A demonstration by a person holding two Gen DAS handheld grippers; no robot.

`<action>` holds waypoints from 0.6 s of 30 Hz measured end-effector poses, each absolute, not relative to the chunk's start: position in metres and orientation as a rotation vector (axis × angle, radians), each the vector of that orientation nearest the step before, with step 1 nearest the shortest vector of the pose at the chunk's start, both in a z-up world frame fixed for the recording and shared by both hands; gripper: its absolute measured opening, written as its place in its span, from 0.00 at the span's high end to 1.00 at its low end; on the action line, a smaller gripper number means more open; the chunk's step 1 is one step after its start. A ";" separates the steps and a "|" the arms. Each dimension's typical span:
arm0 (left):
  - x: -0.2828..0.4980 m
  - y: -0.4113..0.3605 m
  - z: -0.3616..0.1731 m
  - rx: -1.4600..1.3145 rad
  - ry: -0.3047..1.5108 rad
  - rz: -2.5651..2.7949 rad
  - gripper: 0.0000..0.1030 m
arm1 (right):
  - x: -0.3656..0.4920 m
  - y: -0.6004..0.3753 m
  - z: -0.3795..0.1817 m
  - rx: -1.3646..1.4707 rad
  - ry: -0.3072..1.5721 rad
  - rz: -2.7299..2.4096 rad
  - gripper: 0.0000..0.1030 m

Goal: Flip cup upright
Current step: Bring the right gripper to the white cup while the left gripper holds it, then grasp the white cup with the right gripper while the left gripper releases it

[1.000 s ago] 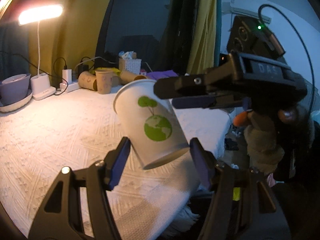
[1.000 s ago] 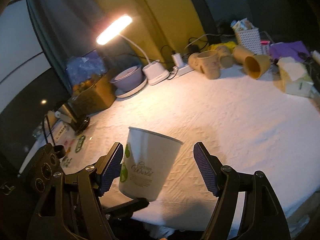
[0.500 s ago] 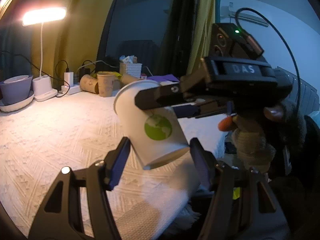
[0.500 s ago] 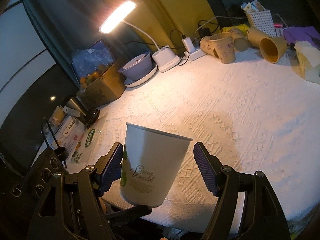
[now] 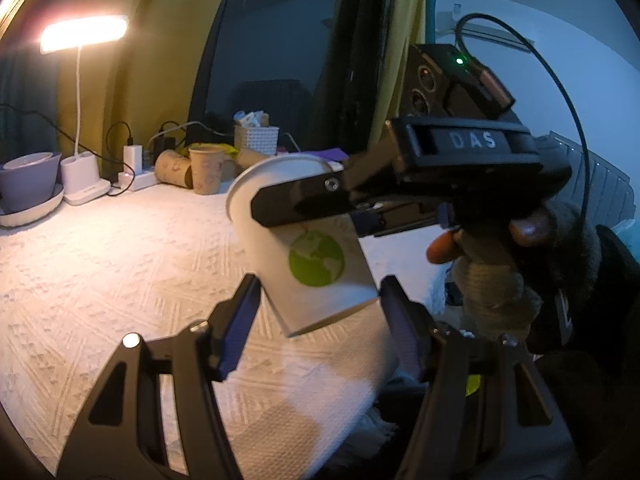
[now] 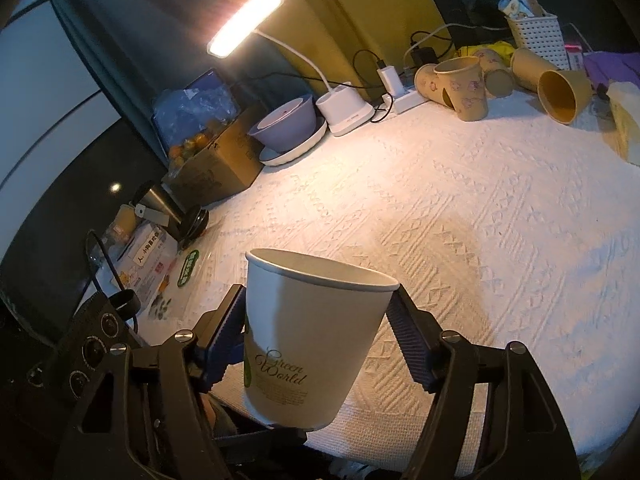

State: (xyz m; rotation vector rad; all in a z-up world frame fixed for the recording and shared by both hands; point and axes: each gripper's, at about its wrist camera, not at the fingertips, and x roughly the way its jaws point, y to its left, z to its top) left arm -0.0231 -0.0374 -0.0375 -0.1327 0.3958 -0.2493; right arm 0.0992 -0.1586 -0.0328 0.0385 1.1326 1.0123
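Observation:
A white paper cup [image 6: 312, 344] with a green globe print [image 5: 316, 258] is held in the air, mouth up and slightly tilted, above the near edge of the white cloth. My right gripper [image 6: 316, 328] is shut on the cup, its pads pressing both sides below the rim; it also shows in the left wrist view [image 5: 304, 204], across the cup's rim. My left gripper [image 5: 320, 320] is open, its fingers either side of the cup's base without touching it.
The white textured tablecloth [image 6: 460, 200] covers the table. At the back stand a lit desk lamp [image 6: 248, 20], a purple bowl on a plate [image 6: 286, 128], a power strip, several brown paper cups [image 6: 464, 88], a white basket [image 6: 534, 34] and a cardboard box [image 6: 216, 160].
The right gripper has closed from open onto the cup. The left gripper stays open around the cup's base. The cup has tipped closer to upright.

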 end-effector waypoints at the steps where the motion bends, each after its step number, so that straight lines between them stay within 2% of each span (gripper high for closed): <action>1: -0.023 -0.037 -0.037 -0.132 0.398 -0.247 0.38 | 0.099 -0.158 -0.033 0.038 1.130 1.017 0.29; 4: -0.020 -0.035 -0.038 -0.138 0.414 -0.234 0.37 | 0.100 -0.157 -0.033 0.029 1.123 1.017 0.29; 6: -0.018 -0.033 -0.039 -0.143 0.424 -0.221 0.32 | 0.100 -0.156 -0.031 0.016 1.104 1.004 0.29; 8: -0.016 -0.030 -0.040 -0.151 0.431 -0.205 0.31 | 0.101 -0.157 -0.028 0.015 1.084 0.994 0.29; 18: -0.011 0.004 -0.036 -0.239 0.472 -0.098 0.30 | 0.119 -0.154 -0.031 -0.033 1.015 0.887 0.29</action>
